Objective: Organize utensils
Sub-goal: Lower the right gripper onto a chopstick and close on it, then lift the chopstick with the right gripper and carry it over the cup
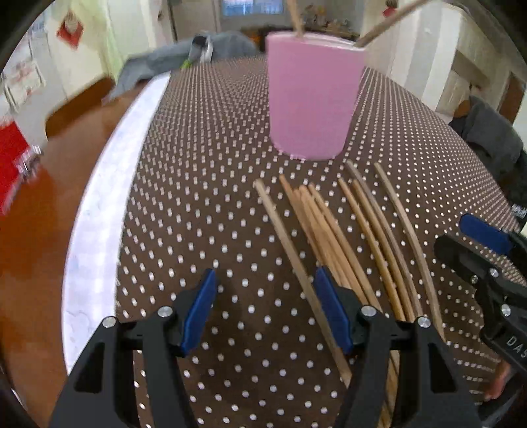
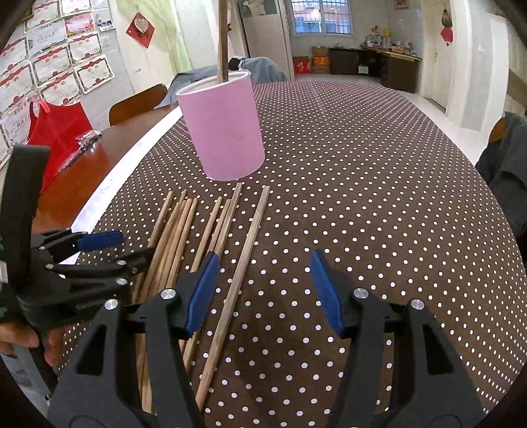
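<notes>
Pink cup (image 2: 227, 128) upright on dotted worktop (image 2: 362, 197), two chopsticks (image 1: 298, 19) standing inside. Loose chopsticks (image 2: 184, 237) lie just before cup. Left hand-held gripper (image 1: 263, 306) released, empty, one chopstick between jaws. Right hand-held gripper (image 2: 263, 289) released, empty, above rightmost chopstick (image 2: 243, 260).

Both cameras ride on the hand-held tools, looking forward and steeply down along their own fingers, close over the dotted tablecloth (image 1: 204, 204). The left view sits low, with the pink cup (image 1: 313, 98) at twelve o'clock and the loose chopsticks (image 1: 332, 230) toward one o'clock. The right view has the same cup (image 2: 224, 128) at eleven o'clock. Both share cup, chopsticks and cloth; each catches the other tool at its edge.
</notes>
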Demonstrator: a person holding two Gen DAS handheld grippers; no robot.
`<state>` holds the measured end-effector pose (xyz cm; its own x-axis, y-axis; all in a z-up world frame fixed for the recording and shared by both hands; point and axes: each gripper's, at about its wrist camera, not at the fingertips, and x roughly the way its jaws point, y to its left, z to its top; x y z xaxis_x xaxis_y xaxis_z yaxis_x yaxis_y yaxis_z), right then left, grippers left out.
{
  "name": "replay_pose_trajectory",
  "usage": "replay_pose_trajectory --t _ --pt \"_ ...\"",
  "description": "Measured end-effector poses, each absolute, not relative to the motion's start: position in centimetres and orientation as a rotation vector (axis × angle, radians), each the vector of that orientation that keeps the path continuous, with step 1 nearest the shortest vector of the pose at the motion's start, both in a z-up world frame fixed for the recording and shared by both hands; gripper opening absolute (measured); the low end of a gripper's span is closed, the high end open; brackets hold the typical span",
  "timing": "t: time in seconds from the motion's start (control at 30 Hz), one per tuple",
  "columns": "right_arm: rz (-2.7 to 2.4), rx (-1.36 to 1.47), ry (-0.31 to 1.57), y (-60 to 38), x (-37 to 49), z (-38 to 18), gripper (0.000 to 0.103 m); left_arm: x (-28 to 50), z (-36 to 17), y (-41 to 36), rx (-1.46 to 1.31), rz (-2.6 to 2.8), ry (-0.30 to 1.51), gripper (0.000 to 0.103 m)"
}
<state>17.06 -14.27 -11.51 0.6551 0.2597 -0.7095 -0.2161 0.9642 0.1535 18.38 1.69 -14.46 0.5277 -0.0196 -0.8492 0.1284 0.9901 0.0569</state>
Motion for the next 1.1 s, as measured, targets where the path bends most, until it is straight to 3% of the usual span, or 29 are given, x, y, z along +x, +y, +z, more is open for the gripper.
replay_pose_trajectory --t 0.17,0.3,0.5,0.53,0.6,0.63,0.73,1.1 --pt "0.278 0.023 0.837 -13.8 17.4 -11.9 0.058 18.4 -14.3 2.3 0.09 -0.123 1.007 0.057" --pt "0.28 -0.007 0.869 -13.3 18.0 -12.5 0.057 18.6 -14.1 2.7 0.089 -0.14 1.002 0.037" --pt "0.29 -0.072 0.921 -12.4 19.1 -13.3 0.057 19.4 -14.3 3.3 0.081 -0.133 0.993 0.02" --pt "0.294 -0.088 0.928 -12.2 19.2 -13.3 0.054 19.6 -14.3 3.4 0.077 -0.131 0.99 0.013" --pt "0.291 -0.132 0.938 -11.9 19.5 -13.2 0.029 19.7 -14.4 3.7 0.059 -0.13 0.987 0.009" --pt "0.287 -0.147 0.943 -11.9 19.8 -13.1 0.026 19.9 -14.5 3.8 0.053 -0.13 0.984 0.006" --pt "0.305 -0.146 0.974 -12.6 20.7 -13.0 0.013 20.2 -14.6 4.0 0.022 -0.138 0.982 0.006" --pt "0.398 0.024 1.001 -16.1 21.6 -12.7 0.006 18.7 -11.2 3.7 -0.038 -0.194 0.823 0.006"
